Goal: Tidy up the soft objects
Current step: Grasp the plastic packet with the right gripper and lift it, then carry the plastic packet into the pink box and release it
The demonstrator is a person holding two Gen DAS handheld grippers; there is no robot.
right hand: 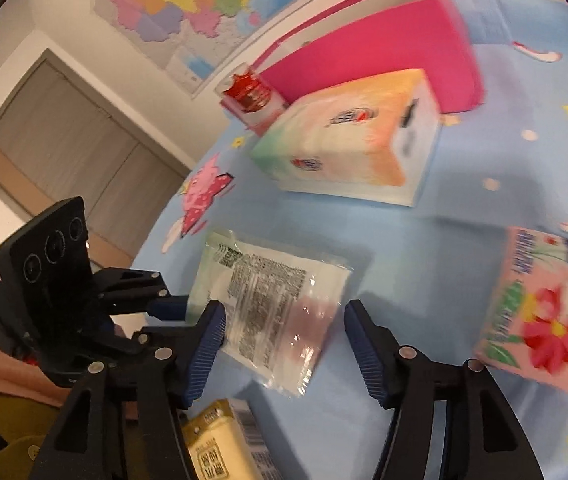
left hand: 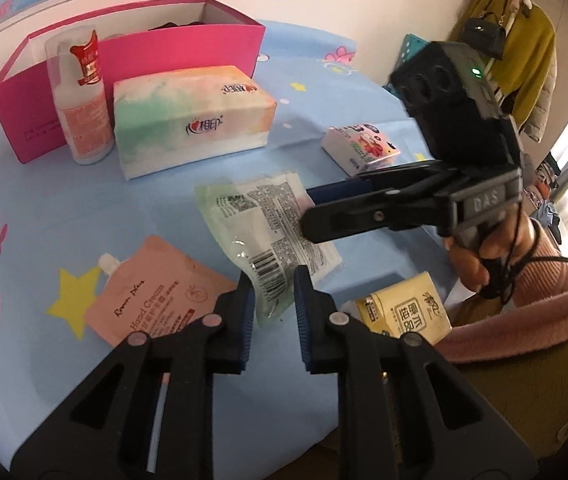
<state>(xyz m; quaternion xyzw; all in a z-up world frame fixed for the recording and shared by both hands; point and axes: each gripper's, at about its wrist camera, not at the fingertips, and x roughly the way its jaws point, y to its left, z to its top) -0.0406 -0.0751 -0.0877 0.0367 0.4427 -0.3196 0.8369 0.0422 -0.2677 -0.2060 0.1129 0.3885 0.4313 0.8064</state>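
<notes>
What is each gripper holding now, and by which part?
The left gripper pinches the clear packet by its barcode end. The right gripper stands open over the same packet, and its pads press on nothing.

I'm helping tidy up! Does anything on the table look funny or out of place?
The yellow tissue pack sits right at the near edge of the blue tablecloth, seemingly poking over it. Nothing looks spilled or torn.
</notes>
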